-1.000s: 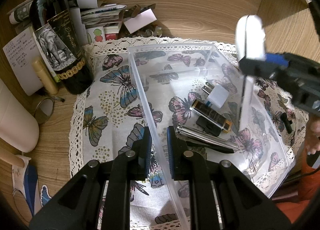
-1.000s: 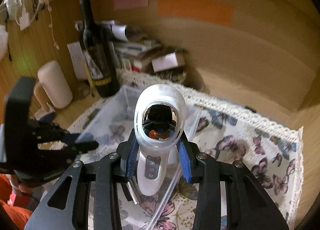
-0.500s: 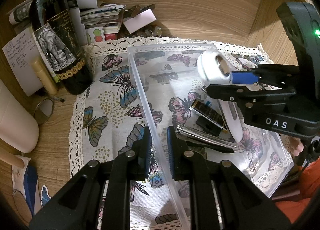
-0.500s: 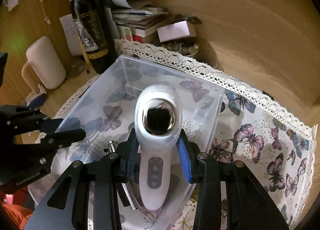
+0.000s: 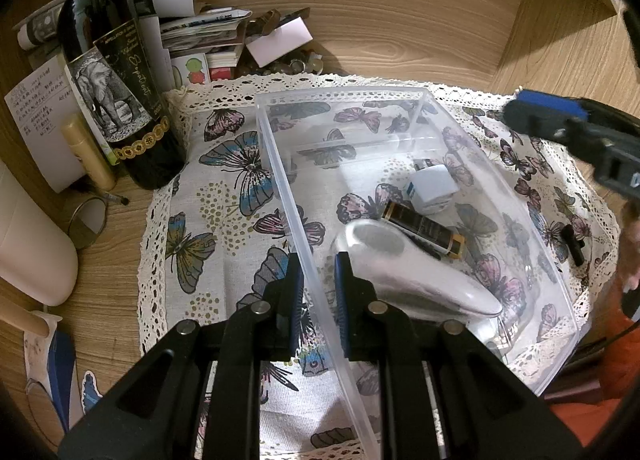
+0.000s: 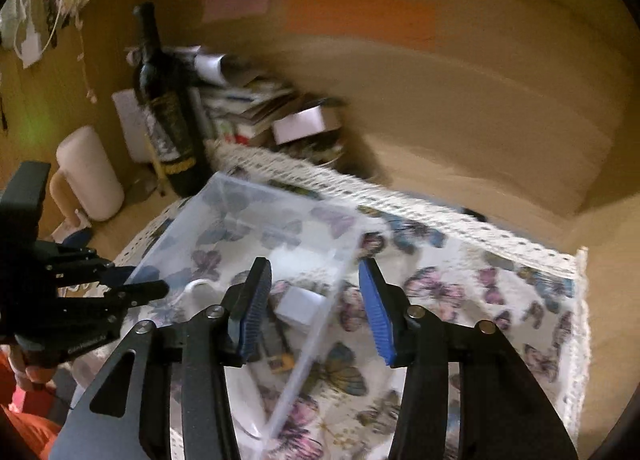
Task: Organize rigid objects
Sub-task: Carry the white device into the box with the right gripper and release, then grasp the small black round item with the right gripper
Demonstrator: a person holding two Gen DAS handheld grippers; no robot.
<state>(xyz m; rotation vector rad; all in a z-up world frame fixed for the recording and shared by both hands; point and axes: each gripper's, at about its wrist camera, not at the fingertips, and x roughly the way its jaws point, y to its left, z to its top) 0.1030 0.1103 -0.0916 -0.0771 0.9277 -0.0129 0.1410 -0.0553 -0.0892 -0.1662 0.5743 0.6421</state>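
Note:
A clear plastic bin (image 5: 420,94) lies on a butterfly cloth (image 5: 224,188). My left gripper (image 5: 316,276) is shut on the bin's left wall. Inside the bin lie a white handheld device (image 5: 416,272), a white plug adapter (image 5: 432,184) and a dark tube with a gold cap (image 5: 424,226). My right gripper (image 6: 314,312) is open and empty, raised over the bin's right wall (image 6: 320,324). It shows in the left wrist view (image 5: 560,124) at the right edge. A small black item (image 5: 572,240) lies on the cloth right of the bin.
A dark wine bottle (image 5: 108,72) stands left of the cloth, with a stack of papers (image 5: 192,28), a pale tube (image 5: 88,156) and a round mirror (image 5: 86,216) around it. A white cylinder (image 5: 28,252) lies at far left. Wooden walls (image 5: 400,20) close the back and right.
My right gripper lowered the white device into the bin, opened and let it go, then pulled back up and to the right. The left gripper kept its hold on the bin wall.

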